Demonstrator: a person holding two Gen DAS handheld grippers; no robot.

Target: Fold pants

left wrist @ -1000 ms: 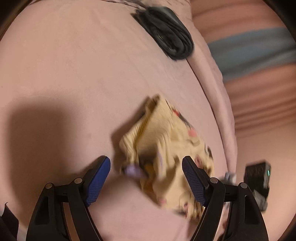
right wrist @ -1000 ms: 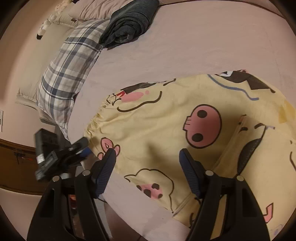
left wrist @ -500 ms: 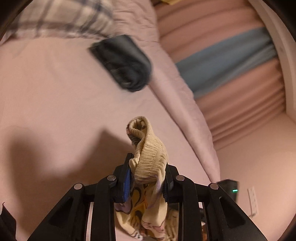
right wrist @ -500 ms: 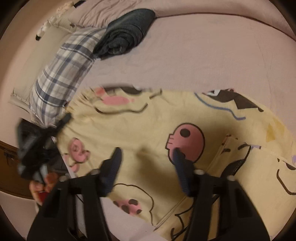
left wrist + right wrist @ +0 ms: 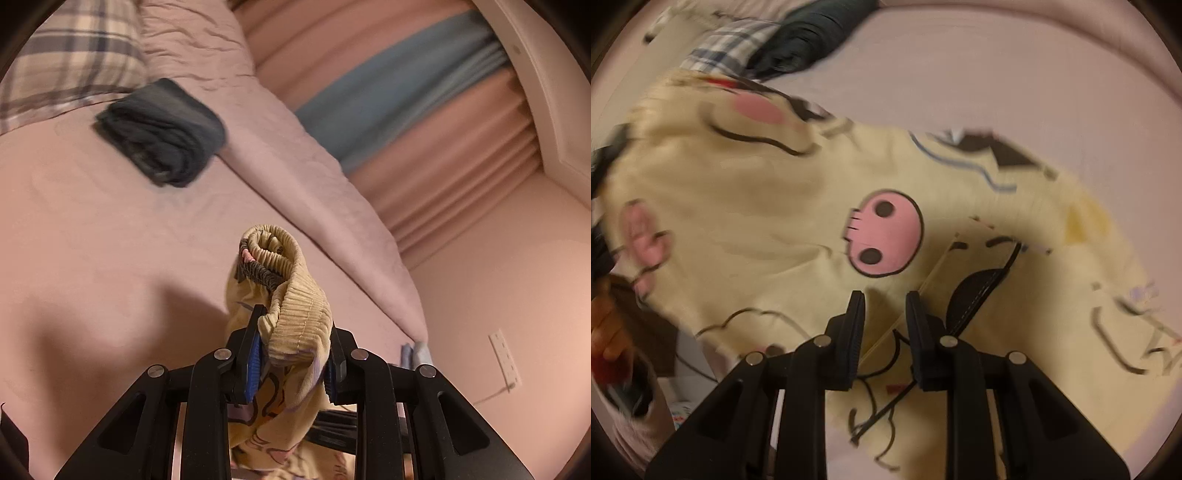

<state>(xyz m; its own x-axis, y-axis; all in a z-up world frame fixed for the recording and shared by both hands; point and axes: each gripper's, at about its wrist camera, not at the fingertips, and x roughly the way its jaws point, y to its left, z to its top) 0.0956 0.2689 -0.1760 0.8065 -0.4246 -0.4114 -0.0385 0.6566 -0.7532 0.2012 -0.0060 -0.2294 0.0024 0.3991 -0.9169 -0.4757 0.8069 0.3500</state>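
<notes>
Yellow cartoon-print pants (image 5: 757,206) lie spread over the pink bed (image 5: 960,74). My left gripper (image 5: 295,332) is shut on their bunched elastic waistband (image 5: 288,280) and holds it up above the sheet, with fabric hanging down below the fingers. In the right wrist view that end of the pants is raised at the left, blurred. My right gripper (image 5: 886,314) points down at the pants near a seam edge beside the pink skull print. Its jaws are closing, a narrow gap is left, and flat fabric shows through it.
A dark folded garment (image 5: 162,133) lies on the bed beside a plaid pillow (image 5: 62,62). The bed's edge, pink and blue curtains (image 5: 424,110) and a wall socket (image 5: 504,356) are at the right. A person's hand (image 5: 609,332) shows at the far left.
My left gripper closed on the waistband and lifted it off the bed. My right gripper's jaws narrowed from wide apart as it came closer to the fabric; the pants' left end rose.
</notes>
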